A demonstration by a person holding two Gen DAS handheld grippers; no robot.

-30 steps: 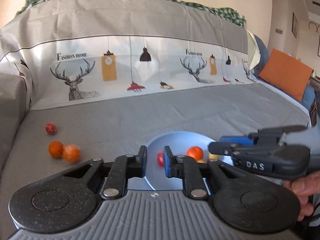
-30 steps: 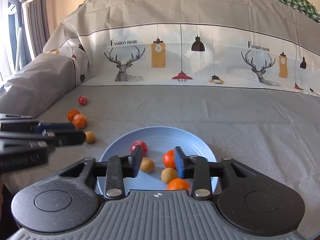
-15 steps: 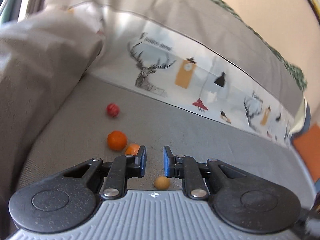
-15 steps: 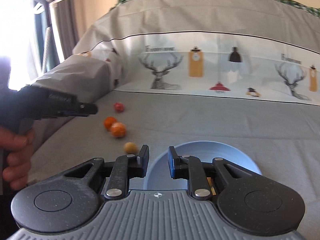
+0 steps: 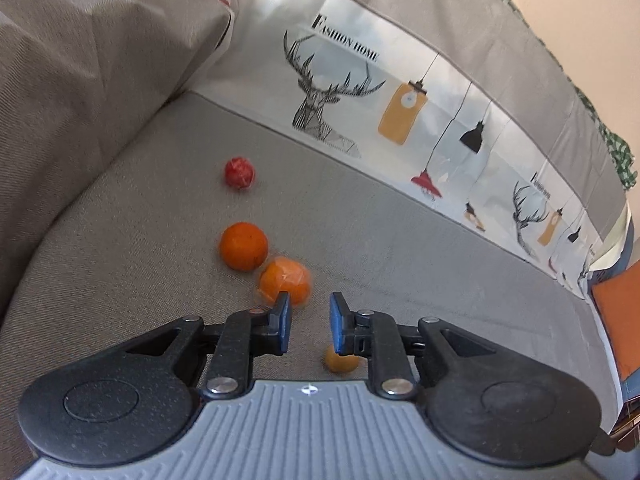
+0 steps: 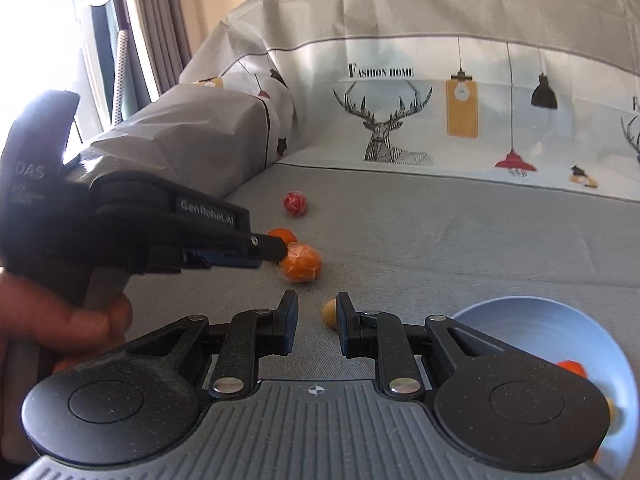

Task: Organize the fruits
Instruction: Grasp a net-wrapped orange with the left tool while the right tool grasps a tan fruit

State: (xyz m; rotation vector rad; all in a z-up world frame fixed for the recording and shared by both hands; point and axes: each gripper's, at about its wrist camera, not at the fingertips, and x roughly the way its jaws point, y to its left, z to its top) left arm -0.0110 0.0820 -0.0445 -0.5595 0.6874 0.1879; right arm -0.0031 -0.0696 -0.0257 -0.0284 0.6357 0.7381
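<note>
On the grey sofa seat, four fruits lie loose: a red one (image 5: pixel 239 172), an orange (image 5: pixel 243 246), a wrapped orange (image 5: pixel 285 282), a small tan one (image 5: pixel 340 360); the left gripper (image 5: pixel 308 322), narrowly open and empty, aims at the wrapped orange, likely to carry it to the blue bowl (image 6: pixel 520 320); a second ago it faced that bowl; the right gripper (image 6: pixel 317 324), narrow too, has also swung left.

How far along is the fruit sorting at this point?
Partly done: the blue bowl already holds at least one orange fruit. In hand: nothing is gripped; the left gripper, jaws open, is nearing the wrapped orange, and the right gripper is open too. Left on the sofa: that wrapped orange, a plain orange, a red fruit and a small tan fruit.
</note>
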